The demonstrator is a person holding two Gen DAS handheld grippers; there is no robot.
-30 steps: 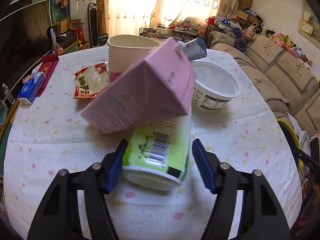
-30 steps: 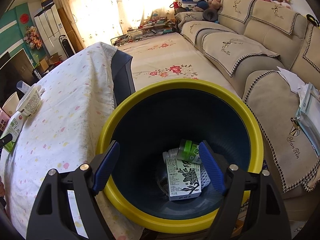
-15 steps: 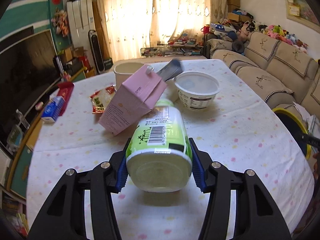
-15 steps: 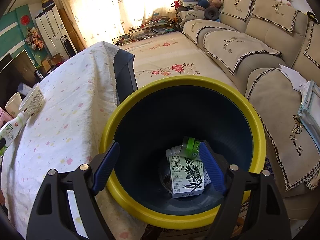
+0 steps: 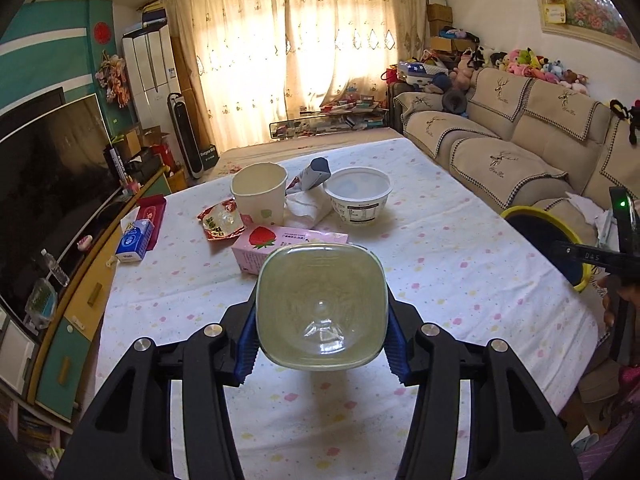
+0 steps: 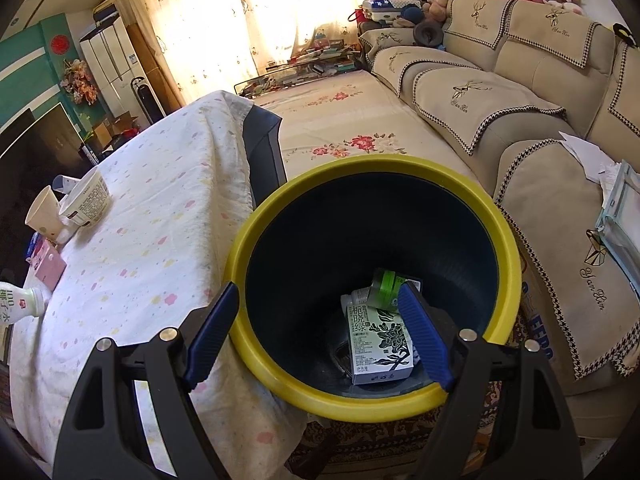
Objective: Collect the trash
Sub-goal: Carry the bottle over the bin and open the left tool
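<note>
My left gripper (image 5: pixel 320 334) is shut on a green-and-white plastic bottle (image 5: pixel 322 306), held above the table with its base toward the camera; the bottle's neck shows in the right wrist view (image 6: pixel 18 304). A pink strawberry carton (image 5: pixel 280 246) lies flat on the tablecloth behind it. A paper cup (image 5: pixel 260 198), a white bowl (image 5: pixel 357 198), a red snack wrapper (image 5: pixel 220 222) and crumpled tissue (image 5: pixel 306 210) sit further back. My right gripper (image 6: pixel 320 336) is open and empty over the yellow-rimmed bin (image 6: pixel 248 248), which holds a green carton (image 6: pixel 378 340) and other trash.
The bin also shows at the table's right edge in the left wrist view (image 5: pixel 532 214). A blue tissue pack (image 5: pixel 134 240) and red packet (image 5: pixel 150 214) lie at the table's left. A sofa (image 6: pixel 520 92) stands right of the bin, a TV (image 5: pixel 48 184) to the left.
My left gripper closed on the bottle and lifted it up and back. The pink carton that leaned on it fell flat. The right gripper stayed open over the bin.
</note>
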